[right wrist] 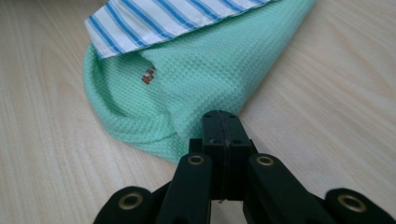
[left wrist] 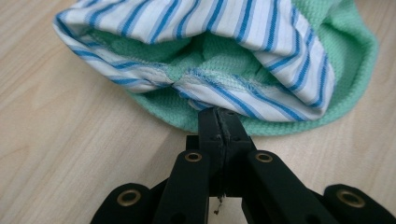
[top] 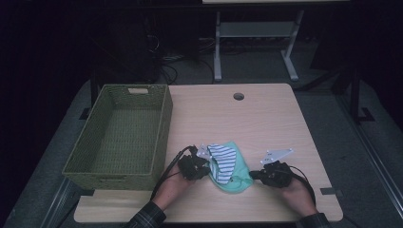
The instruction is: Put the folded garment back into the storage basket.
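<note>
Garment: small green knit piece with a blue-and-white striped lining, lying crumpled on the desk near the front edge, between the two grippers and just right of the basket.
Left gripper: at the garment's left side; in the left gripper view its jaws are clenched together on the hem where striped lining meets green knit.
Right gripper: at the garment's lower right; in the right gripper view its jaws are pressed tight together at a green fold. Cloth reaches the tips, so it reads as pinching that edge, though how much fabric is caught is hard to tell.
Basket: green woven basket, on the desk's left side, well apart from the right gripper, close to the left one.
Feel, judged: light, soft, floppy. Waffle-like knit looks grippy, not slippery; nothing fragile. It will sag and bunch wherever unsupported.
Where to hold, judged: hems and seams, where cloth is doubled and stitched. Two pinches on opposite edges keep it spread; a single-layer pinch may slip or catch one layer only.
Small mark: brown patch on the green knit, too small to read.
Risk, judged: lining and shell may separate if one layer is caught.
</note>
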Action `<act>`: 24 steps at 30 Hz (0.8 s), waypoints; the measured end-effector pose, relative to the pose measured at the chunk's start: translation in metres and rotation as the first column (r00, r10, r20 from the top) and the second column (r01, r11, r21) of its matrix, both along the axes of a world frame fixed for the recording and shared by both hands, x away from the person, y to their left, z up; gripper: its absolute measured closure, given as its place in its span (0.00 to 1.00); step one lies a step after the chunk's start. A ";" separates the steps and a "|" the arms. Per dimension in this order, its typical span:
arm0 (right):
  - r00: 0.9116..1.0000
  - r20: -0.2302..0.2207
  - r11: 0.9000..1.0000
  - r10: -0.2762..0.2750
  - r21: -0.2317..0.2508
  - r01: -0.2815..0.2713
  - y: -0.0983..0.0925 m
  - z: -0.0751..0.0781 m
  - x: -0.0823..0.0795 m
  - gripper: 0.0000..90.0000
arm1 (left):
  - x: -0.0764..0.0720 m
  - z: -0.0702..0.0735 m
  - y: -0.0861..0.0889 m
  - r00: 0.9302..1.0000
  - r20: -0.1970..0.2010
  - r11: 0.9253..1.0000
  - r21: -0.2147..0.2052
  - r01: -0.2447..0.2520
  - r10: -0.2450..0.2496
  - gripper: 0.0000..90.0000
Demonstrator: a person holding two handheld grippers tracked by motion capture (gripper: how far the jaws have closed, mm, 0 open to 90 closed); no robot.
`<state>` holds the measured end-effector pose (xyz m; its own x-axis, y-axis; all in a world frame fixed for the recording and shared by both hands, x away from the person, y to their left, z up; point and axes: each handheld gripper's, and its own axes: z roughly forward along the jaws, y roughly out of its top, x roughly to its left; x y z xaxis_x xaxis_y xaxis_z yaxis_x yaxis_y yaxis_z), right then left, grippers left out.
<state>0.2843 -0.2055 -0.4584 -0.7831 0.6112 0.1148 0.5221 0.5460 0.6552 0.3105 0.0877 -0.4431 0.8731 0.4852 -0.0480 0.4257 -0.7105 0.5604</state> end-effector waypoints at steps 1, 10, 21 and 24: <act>1.000 0.013 1.000 -0.009 -0.001 0.010 -0.002 0.000 0.001 0.96 | 0.000 0.001 0.001 1.000 -0.002 1.000 -0.005 0.002 -0.002 0.97; 0.985 0.075 0.986 -0.157 -0.041 0.161 -0.026 -0.009 0.012 0.49 | -0.002 0.012 0.007 1.000 -0.017 0.999 -0.042 0.010 -0.010 0.78; 0.965 0.087 0.968 -0.248 -0.024 0.251 -0.035 -0.018 0.024 0.17 | 0.003 0.021 -0.004 0.997 -0.008 0.996 -0.031 0.081 -0.081 0.43; 0.961 0.087 0.965 -0.261 -0.010 0.262 -0.035 -0.020 0.024 0.14 | 0.005 0.021 -0.010 0.994 0.003 0.994 -0.008 0.108 -0.108 0.37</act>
